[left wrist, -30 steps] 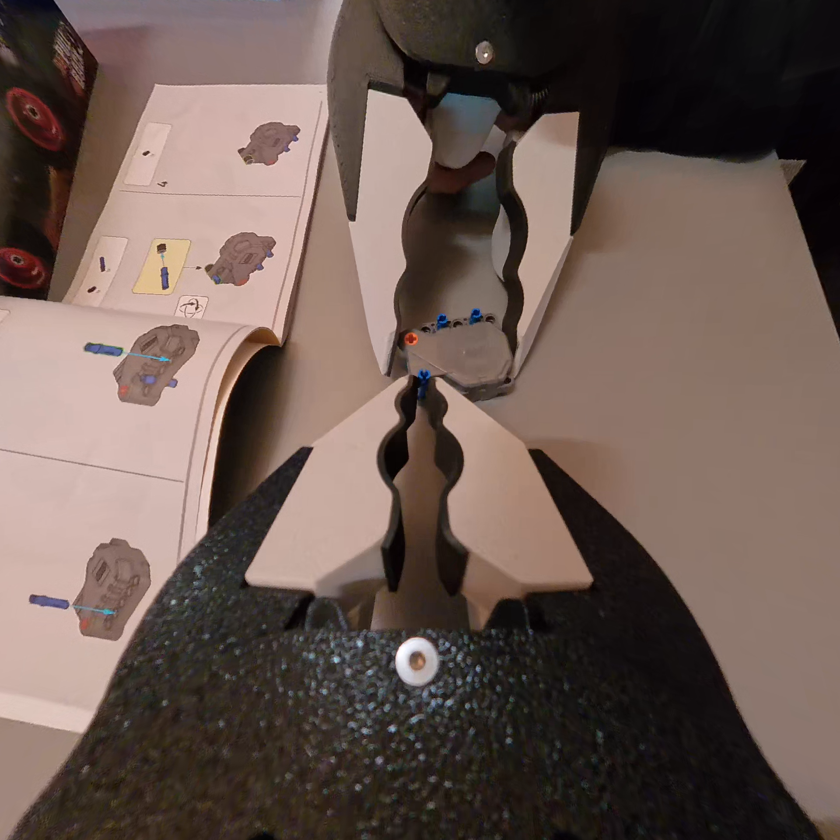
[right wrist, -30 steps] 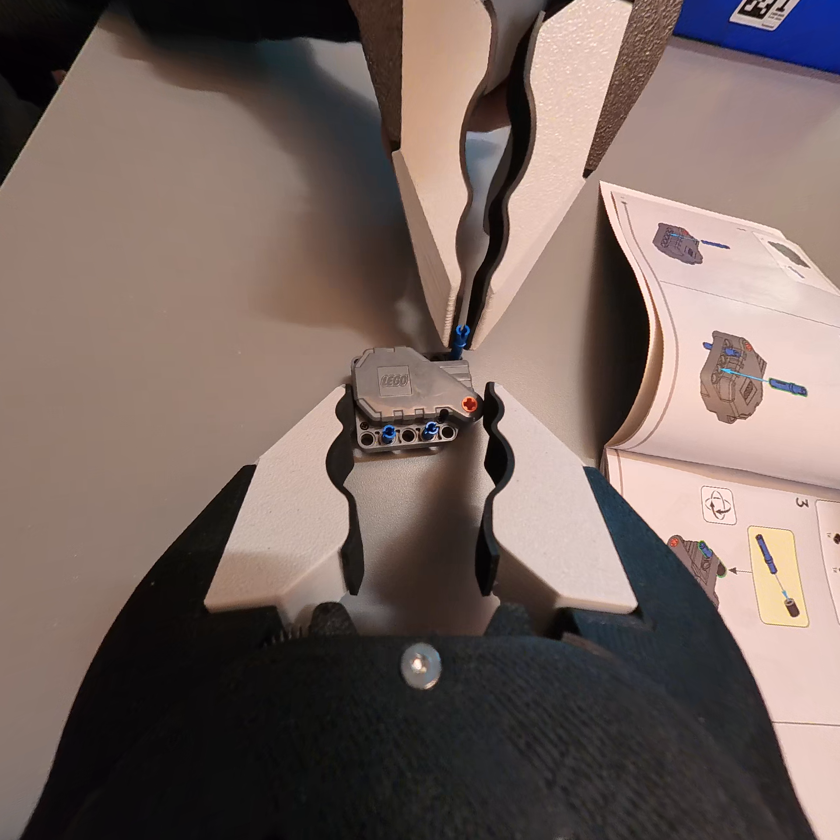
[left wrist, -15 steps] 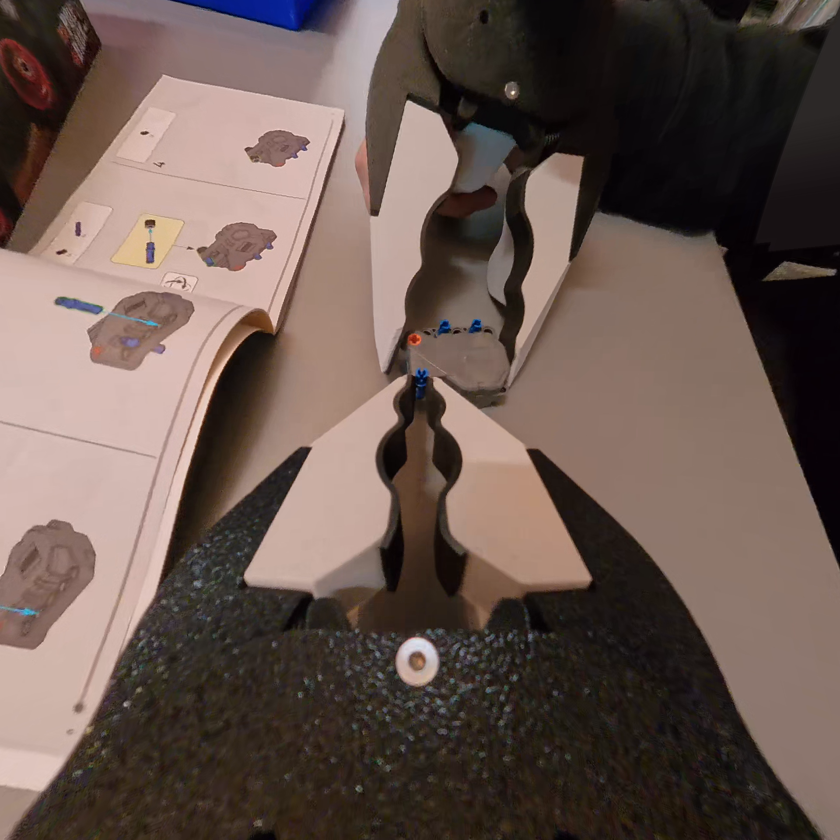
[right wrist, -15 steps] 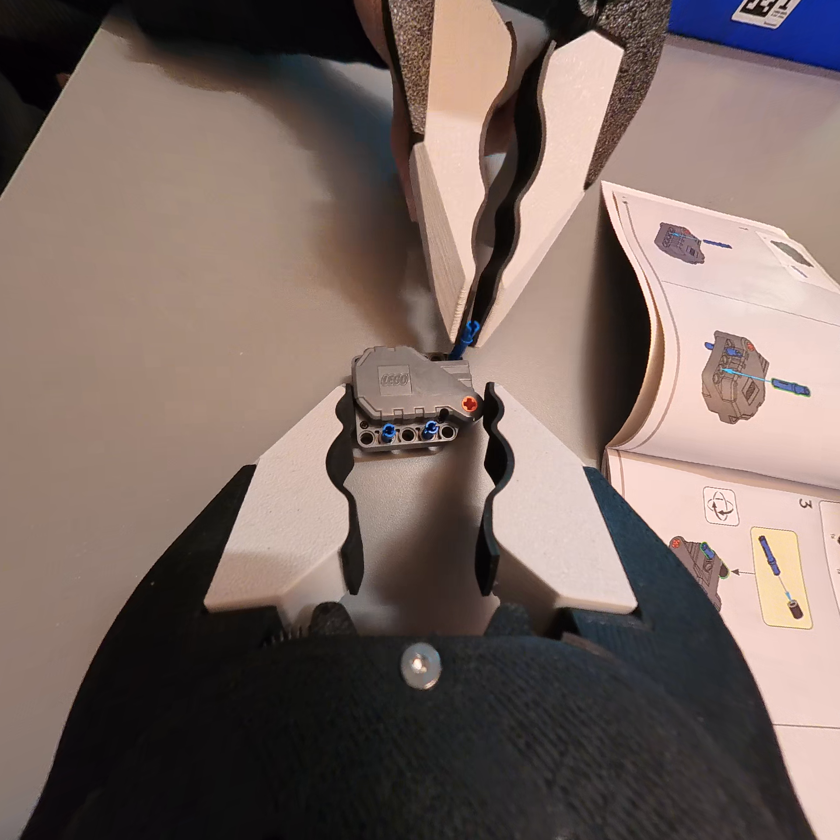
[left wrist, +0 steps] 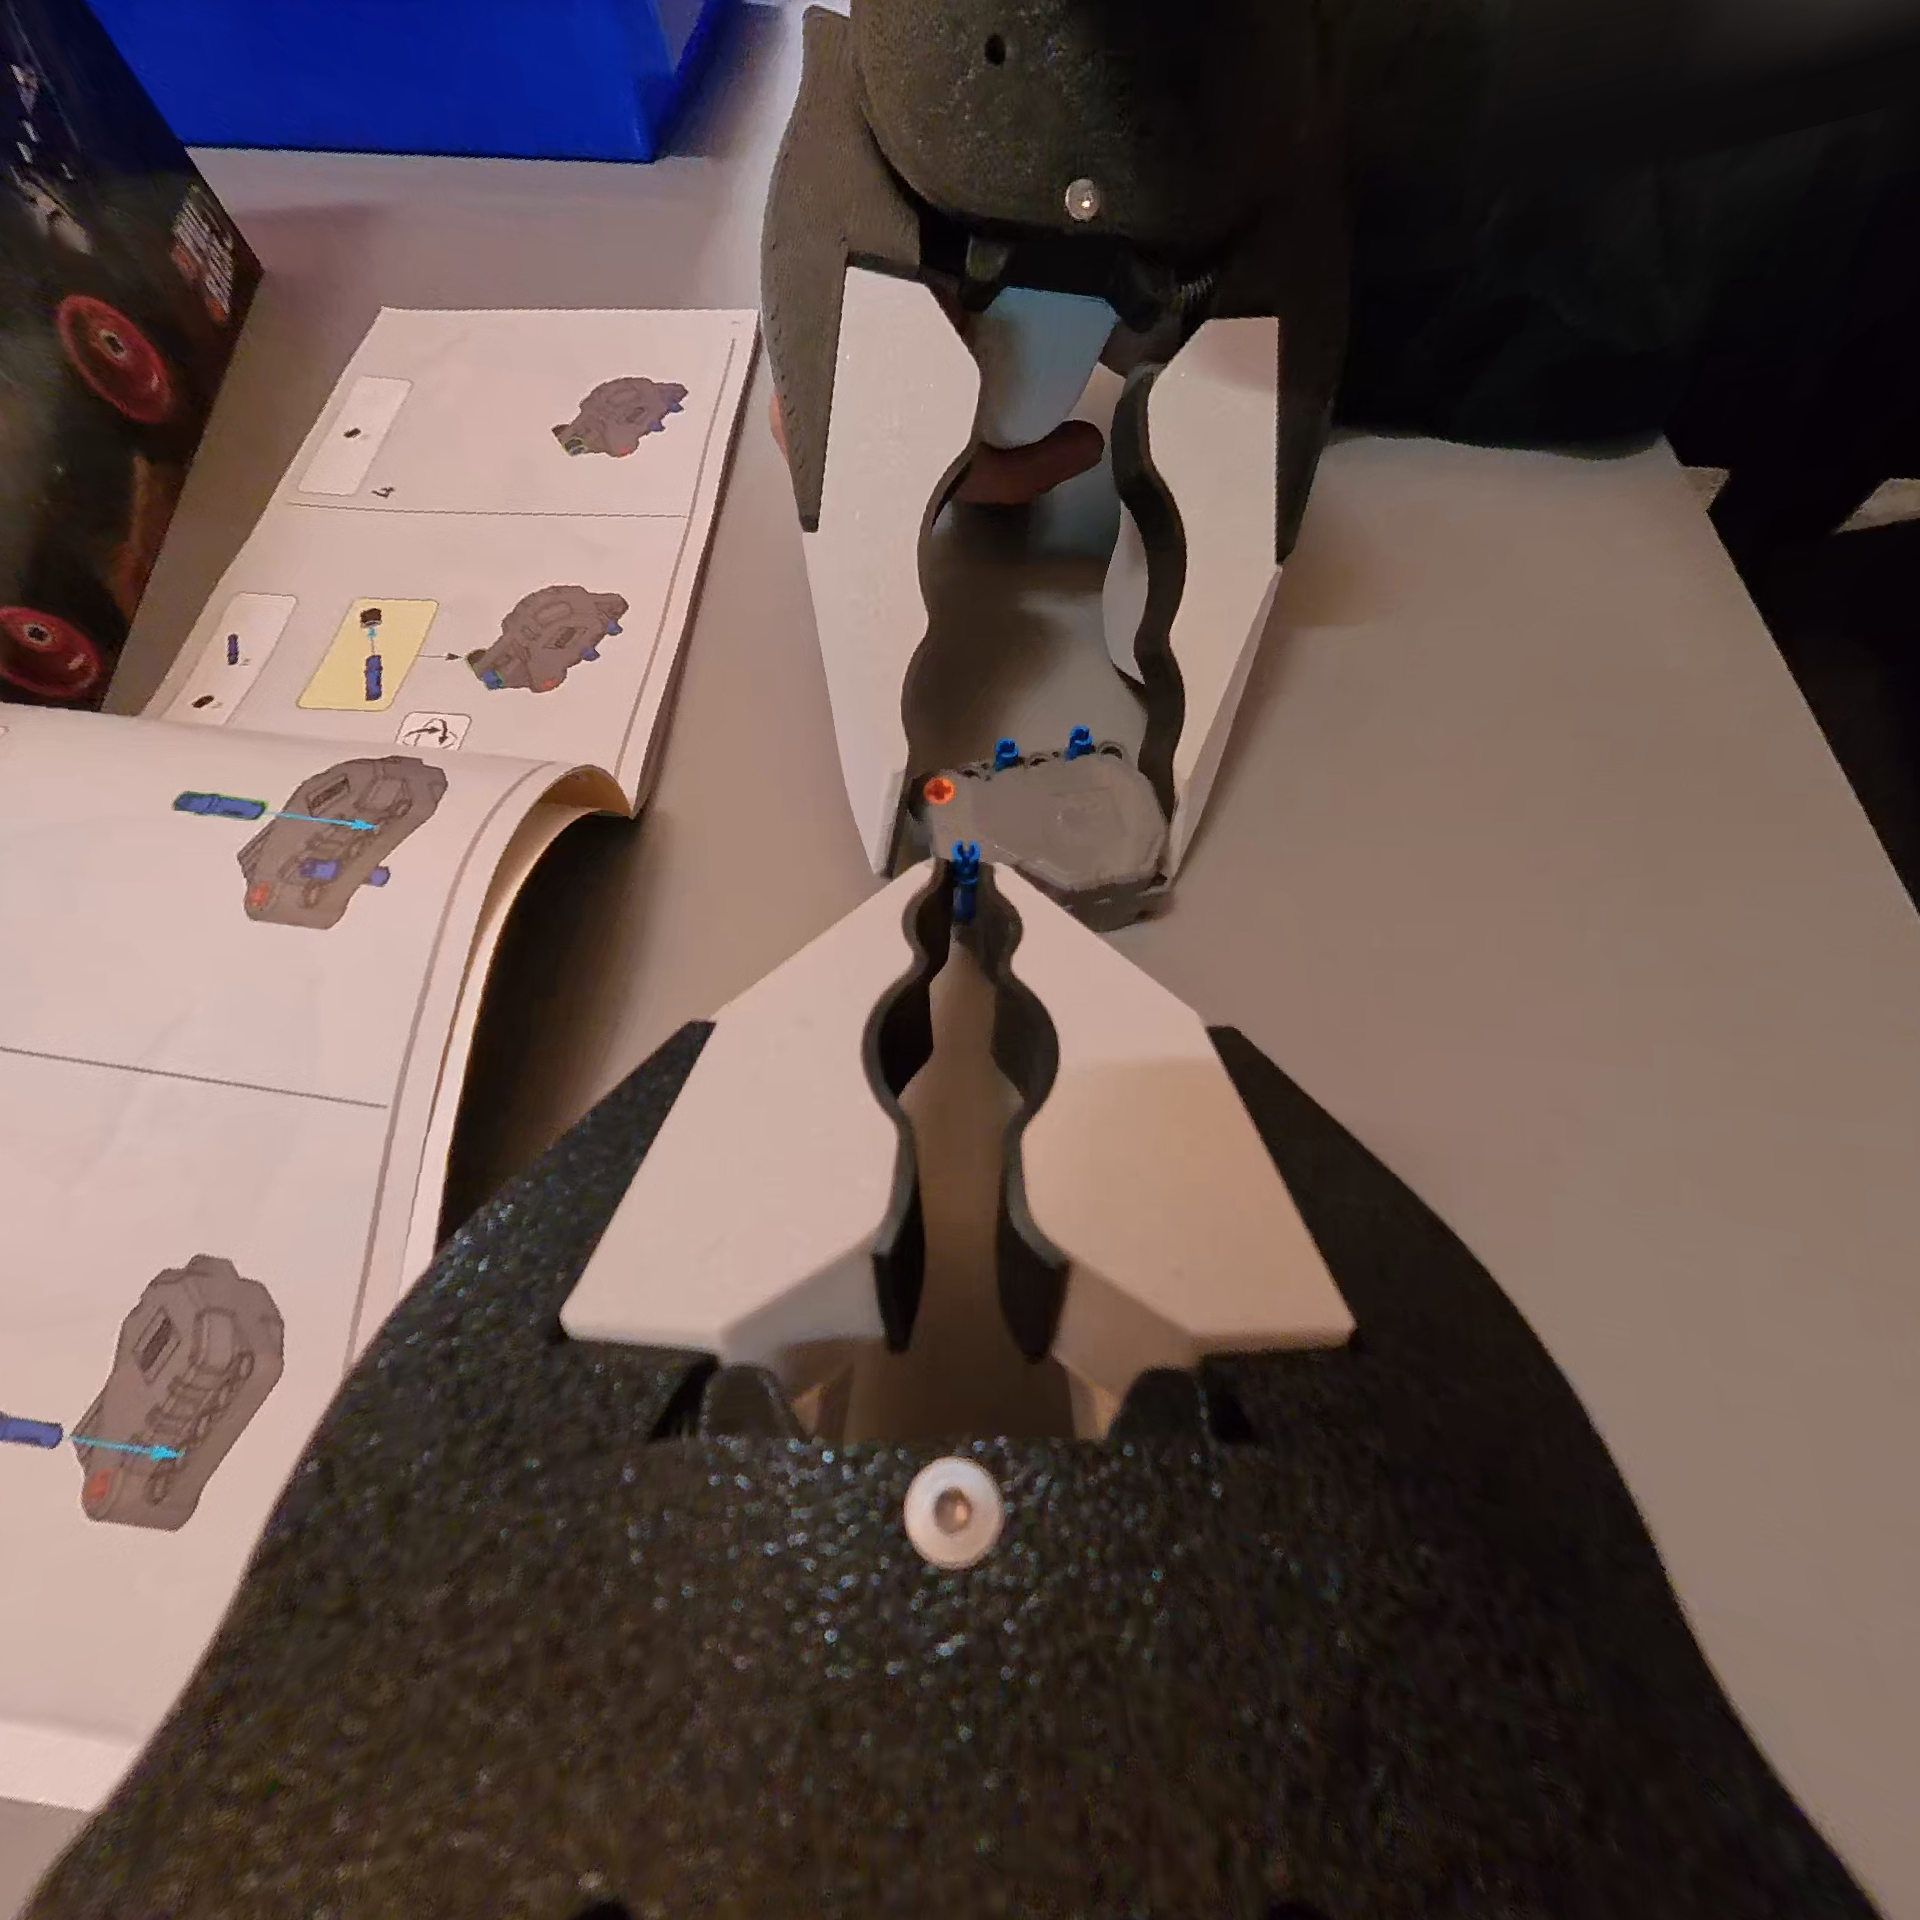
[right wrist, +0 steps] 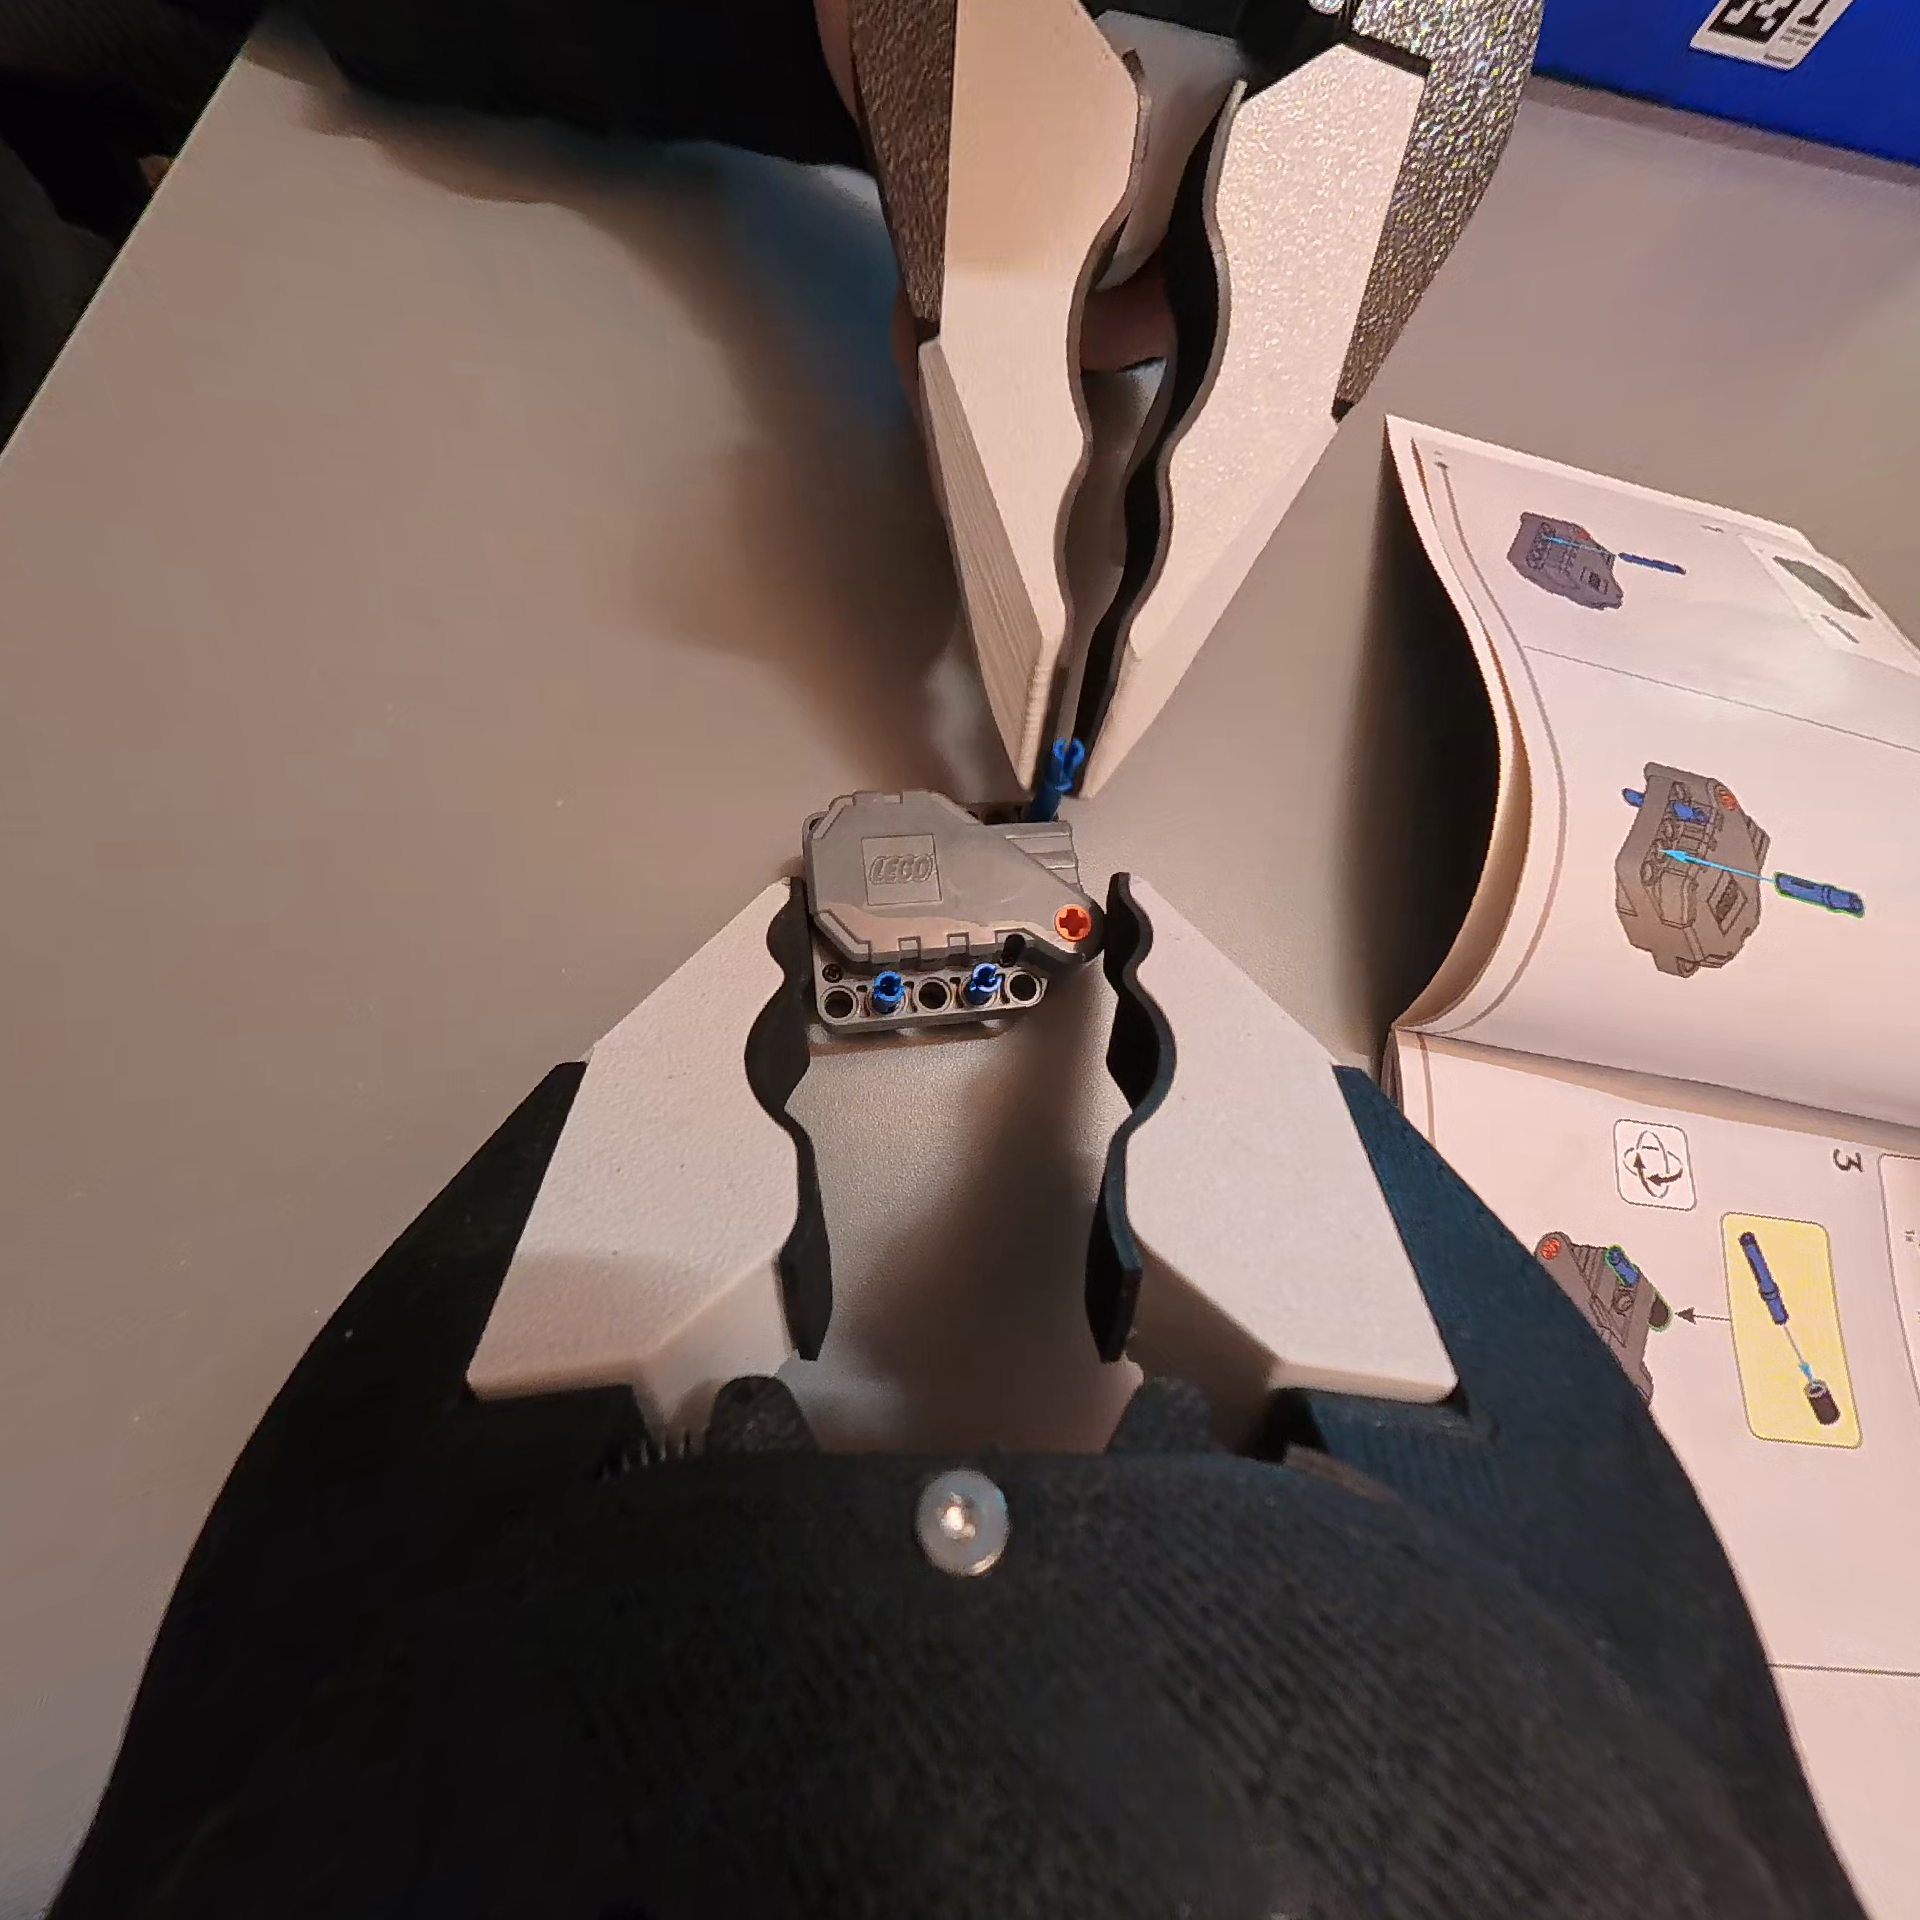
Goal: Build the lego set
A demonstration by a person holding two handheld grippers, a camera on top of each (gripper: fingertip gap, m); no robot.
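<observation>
A grey motor block (right wrist: pixel 914 883) with an orange hub (right wrist: pixel 1075 921) and two blue pins (right wrist: pixel 886 987) in its hole row sits on the table between the fingertips of my right gripper (right wrist: pixel 956 894), which is shut on it. My left gripper (left wrist: pixel 961 883) is shut on a blue pin (left wrist: pixel 966 878). The pin's tip touches the near edge of the block (left wrist: pixel 1070 831), which the right gripper (left wrist: pixel 1034 831) holds from the far side. In the right wrist view the left gripper (right wrist: pixel 1060 769) comes down from above, with the pin (right wrist: pixel 1058 774) at the block's far edge.
An open instruction booklet (left wrist: pixel 312 935) lies left of the left gripper and also shows in the right wrist view (right wrist: pixel 1714 831). A dark set box (left wrist: pixel 94 416) and a blue bin (left wrist: pixel 416 73) stand behind it. The table's edge (left wrist: pixel 1766 582) runs at the far right. Less than 4 cm separates the two grippers' tips.
My left gripper tilted and swung a little, then came back, with the pin still at the block's edge. The right gripper and the block have not moved.
</observation>
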